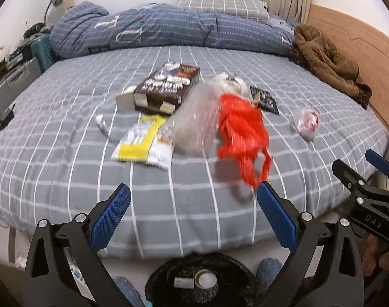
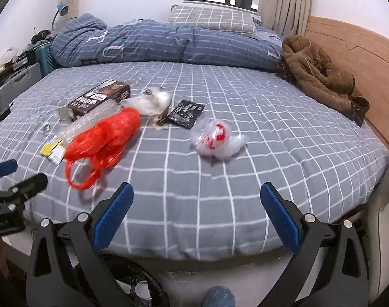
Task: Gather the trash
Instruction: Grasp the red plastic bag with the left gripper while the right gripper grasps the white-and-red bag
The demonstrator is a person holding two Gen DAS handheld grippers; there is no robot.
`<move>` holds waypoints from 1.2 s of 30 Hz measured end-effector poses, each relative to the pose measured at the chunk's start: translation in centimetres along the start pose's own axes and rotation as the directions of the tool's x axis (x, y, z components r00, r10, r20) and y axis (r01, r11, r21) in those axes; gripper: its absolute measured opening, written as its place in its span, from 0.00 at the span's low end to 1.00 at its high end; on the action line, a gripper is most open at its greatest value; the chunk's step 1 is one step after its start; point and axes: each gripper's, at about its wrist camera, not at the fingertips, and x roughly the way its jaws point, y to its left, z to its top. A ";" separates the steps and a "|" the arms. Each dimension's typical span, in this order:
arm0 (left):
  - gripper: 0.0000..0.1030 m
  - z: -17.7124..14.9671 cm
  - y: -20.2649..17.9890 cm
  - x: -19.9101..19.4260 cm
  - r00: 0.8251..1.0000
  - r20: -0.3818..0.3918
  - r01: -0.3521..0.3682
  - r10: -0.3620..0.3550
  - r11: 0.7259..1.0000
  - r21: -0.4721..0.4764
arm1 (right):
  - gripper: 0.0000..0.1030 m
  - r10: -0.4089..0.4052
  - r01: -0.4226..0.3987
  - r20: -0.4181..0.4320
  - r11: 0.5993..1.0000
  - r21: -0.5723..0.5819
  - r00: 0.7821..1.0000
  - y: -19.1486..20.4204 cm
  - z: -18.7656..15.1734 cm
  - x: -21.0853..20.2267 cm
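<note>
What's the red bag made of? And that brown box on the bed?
The red bag looks like thin, slightly shiny plastic: it lies crumpled and floppy, with loop handles. The brown box seems to be printed cardboard: stiff flat sides, and open end flaps showing a pale inside. Both are a bit blurred.

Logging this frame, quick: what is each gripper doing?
Left gripper: open, holding nothing.
Right gripper: open, holding nothing.

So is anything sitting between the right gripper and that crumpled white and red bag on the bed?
Nothing visible. The right gripper hangs open over the near bed edge, and only bare checked bedspread lies between it and the white and red bag. The red plastic bag sits off to the left, out of that line.
</note>
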 end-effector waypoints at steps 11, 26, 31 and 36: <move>0.94 3.9 -2.1 3.0 1.000 0.006 0.030 -0.030 0.999 0.043 | 0.93 -0.031 0.031 -0.009 0.999 -0.012 0.999 -1.2 2.4 4.3; 0.92 7.0 -5.6 8.4 0.999 -0.013 0.038 -0.037 0.997 0.073 | 0.80 -0.006 0.008 -0.047 0.999 0.048 0.999 -3.4 5.2 9.4; 0.84 7.6 -5.9 10.6 0.998 -0.043 0.054 -0.051 0.996 0.067 | 0.68 0.011 -0.008 -0.082 0.999 0.032 0.997 -3.2 5.5 10.8; 0.70 7.4 -6.7 12.3 0.995 -0.091 0.050 -0.041 0.993 0.104 | 0.45 0.039 -0.033 -0.163 0.999 0.041 0.986 -3.3 5.3 12.5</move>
